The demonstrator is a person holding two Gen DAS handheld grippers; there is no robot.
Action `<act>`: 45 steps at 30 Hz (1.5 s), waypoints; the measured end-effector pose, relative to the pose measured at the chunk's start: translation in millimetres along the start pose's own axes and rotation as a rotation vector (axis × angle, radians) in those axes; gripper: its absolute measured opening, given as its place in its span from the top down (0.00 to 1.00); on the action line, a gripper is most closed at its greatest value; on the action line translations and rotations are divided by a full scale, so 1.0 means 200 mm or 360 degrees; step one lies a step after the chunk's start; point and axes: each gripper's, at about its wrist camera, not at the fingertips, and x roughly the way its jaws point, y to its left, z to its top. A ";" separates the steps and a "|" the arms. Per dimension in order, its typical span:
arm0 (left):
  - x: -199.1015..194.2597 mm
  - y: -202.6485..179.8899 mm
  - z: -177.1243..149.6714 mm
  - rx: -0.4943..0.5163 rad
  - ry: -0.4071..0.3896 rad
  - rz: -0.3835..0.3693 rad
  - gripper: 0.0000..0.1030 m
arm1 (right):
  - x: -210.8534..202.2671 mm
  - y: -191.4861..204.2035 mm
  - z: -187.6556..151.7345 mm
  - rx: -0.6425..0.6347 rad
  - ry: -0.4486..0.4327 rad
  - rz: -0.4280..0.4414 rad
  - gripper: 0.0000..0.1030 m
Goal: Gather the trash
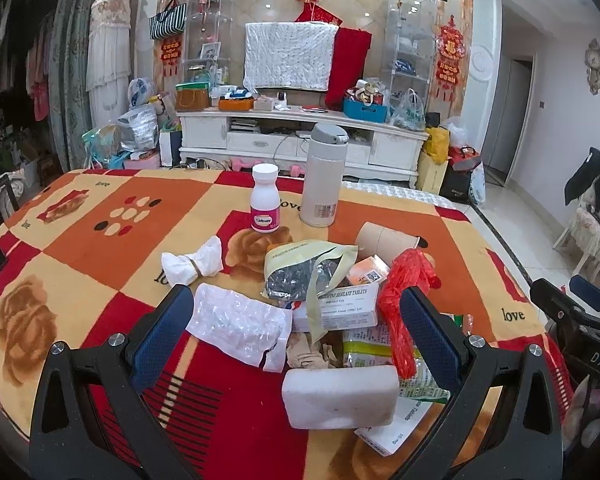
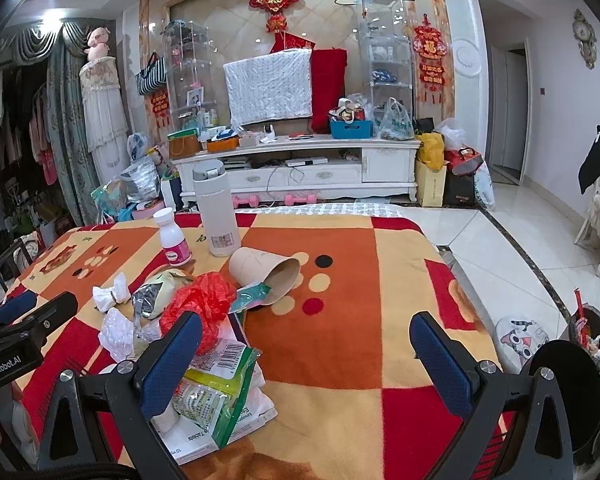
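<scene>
A pile of trash lies on the patterned tablecloth [image 1: 100,232]. In it are a white foam block [image 1: 340,396], a clear plastic blister sheet [image 1: 240,328], a red plastic bag [image 1: 404,300], a tablet box [image 1: 340,304], a foil pouch [image 1: 296,268] and a tipped paper cup [image 1: 388,240]. My left gripper [image 1: 298,292] is open, its fingers on either side of the pile, low over the foam block. My right gripper [image 2: 306,320] is open over bare cloth, just right of the red bag [image 2: 200,300], a green-edged wrapper [image 2: 216,392] and the cup [image 2: 264,276].
A pill bottle [image 1: 265,200], a white thermos [image 1: 324,176] and a crumpled tissue [image 1: 192,264] sit behind the pile. On the floor right of the table stand a dark bin [image 2: 590,336] with rubbish in it and a cat-print stool [image 2: 520,336]. A TV cabinet [image 2: 300,168] lines the far wall.
</scene>
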 end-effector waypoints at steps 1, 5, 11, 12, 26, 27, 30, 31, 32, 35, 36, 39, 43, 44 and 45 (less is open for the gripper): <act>0.00 0.00 0.00 -0.0003 0.0003 -0.0001 0.00 | 0.00 0.00 0.00 -0.0001 0.0003 -0.0001 0.00; 0.01 0.00 0.00 -0.0010 0.0010 -0.0006 0.00 | 0.02 0.00 -0.01 -0.0001 0.0017 -0.0001 0.00; 0.02 0.01 0.01 -0.0018 0.0014 -0.0006 0.00 | 0.04 0.01 -0.01 -0.0006 0.0036 0.0002 0.00; 0.02 0.01 0.01 -0.0019 0.0016 -0.0008 0.00 | 0.04 0.01 -0.01 -0.0007 0.0040 0.0008 0.00; 0.05 0.02 0.00 -0.0025 0.0029 -0.0009 0.00 | 0.09 0.02 -0.02 -0.0009 0.0077 0.0011 0.00; 0.05 0.02 0.00 -0.0024 0.0031 -0.0010 0.00 | 0.09 0.02 -0.02 -0.0009 0.0077 0.0010 0.00; 0.05 0.03 0.00 -0.0024 0.0029 -0.0004 0.00 | 0.09 0.02 -0.02 -0.0011 0.0079 0.0009 0.00; 0.05 0.03 0.00 -0.0028 0.0033 -0.0003 0.00 | 0.09 0.02 -0.02 -0.0009 0.0079 0.0009 0.00; 0.05 0.03 0.00 -0.0031 0.0040 -0.0006 0.00 | 0.09 0.02 -0.02 -0.0008 0.0080 0.0011 0.00; 0.06 0.03 0.00 -0.0031 0.0056 0.0000 0.00 | 0.10 0.02 -0.02 -0.0014 0.0089 0.0013 0.00; 0.06 0.03 0.00 -0.0032 0.0061 0.0001 0.00 | 0.10 0.02 -0.02 -0.0017 0.0089 0.0012 0.00; 0.06 0.04 0.00 -0.0036 0.0067 0.0000 0.00 | 0.10 0.02 -0.02 -0.0021 0.0092 0.0016 0.00; 0.06 0.05 0.00 -0.0030 0.0060 0.0006 0.00 | 0.11 0.04 -0.02 -0.0038 0.0093 0.0016 0.00; 0.06 0.05 0.00 -0.0032 0.0058 0.0006 0.00 | 0.11 0.04 -0.02 -0.0040 0.0095 0.0017 0.00; 0.06 0.05 0.00 -0.0035 0.0054 0.0006 0.00 | 0.11 0.04 -0.02 -0.0041 0.0097 0.0018 0.00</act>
